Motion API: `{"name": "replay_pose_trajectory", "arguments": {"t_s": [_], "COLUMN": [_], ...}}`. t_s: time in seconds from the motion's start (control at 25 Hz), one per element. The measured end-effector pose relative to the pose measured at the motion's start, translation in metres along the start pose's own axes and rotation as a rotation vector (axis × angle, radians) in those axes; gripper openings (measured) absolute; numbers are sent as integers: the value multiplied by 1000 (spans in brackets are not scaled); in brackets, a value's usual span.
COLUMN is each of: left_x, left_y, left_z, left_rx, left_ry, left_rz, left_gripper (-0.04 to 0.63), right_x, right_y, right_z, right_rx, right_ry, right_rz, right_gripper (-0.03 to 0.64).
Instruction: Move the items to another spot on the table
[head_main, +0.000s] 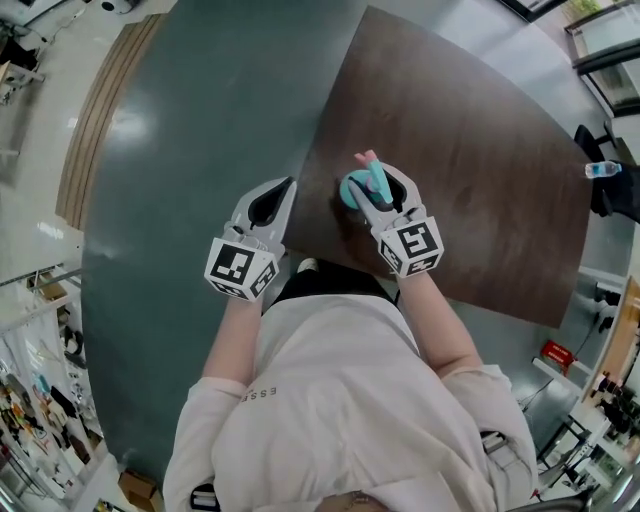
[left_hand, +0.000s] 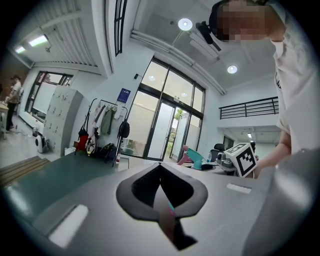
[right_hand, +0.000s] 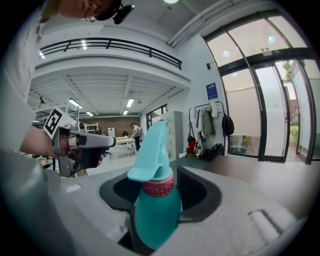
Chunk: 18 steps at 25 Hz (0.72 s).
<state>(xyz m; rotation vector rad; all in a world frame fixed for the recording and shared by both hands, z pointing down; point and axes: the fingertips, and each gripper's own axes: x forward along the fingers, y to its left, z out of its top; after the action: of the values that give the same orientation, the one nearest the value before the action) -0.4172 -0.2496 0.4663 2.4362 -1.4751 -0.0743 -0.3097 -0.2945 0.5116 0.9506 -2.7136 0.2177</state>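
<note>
1. The fingers (right_hand: 202, 199) of the right gripper (head_main: 383, 188) are clamped on the body of a teal spray bottle (right_hand: 156, 210). The bottle fills the gap between them, and its pink collar and teal trigger head rise above them.
2. The fingers (left_hand: 137, 194) of the left gripper (left_hand: 161, 169) are together at the tips, with nothing between them.
3. In the head view the spray bottle (head_main: 356, 190) is over the near left part of the brown surface (head_main: 470, 150), close to its left edge. Its nozzle points away from the person. Whether its base touches the surface cannot be told.
4. The left gripper (head_main: 287, 186) hangs just left of that edge, over the grey-green area (head_main: 200, 120). It is beside the right gripper but apart from it.
5. Each gripper carries its marker cube (head_main: 242, 268) at the near end, by the person's wrist.
6. At the far right, off the brown surface, lies a small clear bottle (head_main: 601, 170).
</note>
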Motion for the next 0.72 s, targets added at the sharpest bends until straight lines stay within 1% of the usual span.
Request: {"name": "replay_pose_trajectory", "arguments": {"t_s": [0.16,0.28,0.4,0.72], "left_x": [-7,-2,5,21], "left_y": [-22,-40,-64,-132], "left_z": [6,8,7,0], "left_rx": [8,24,27,76], "left_ry": [5,4,3,25], "left_rz": [-78,-137,-183,-310], "left_gripper": [15,15,15,15], "right_x": [-28,-52,-82,-163], "right_y": [7,4,-2,-21], "right_z": [18,23,21,8], "right_rx": [6,21,73,101], "right_ry": [-27,-49,-66,-105], "right_rz": [-55,-103,-148,-287], "right_gripper": [193,193,192,193]}}
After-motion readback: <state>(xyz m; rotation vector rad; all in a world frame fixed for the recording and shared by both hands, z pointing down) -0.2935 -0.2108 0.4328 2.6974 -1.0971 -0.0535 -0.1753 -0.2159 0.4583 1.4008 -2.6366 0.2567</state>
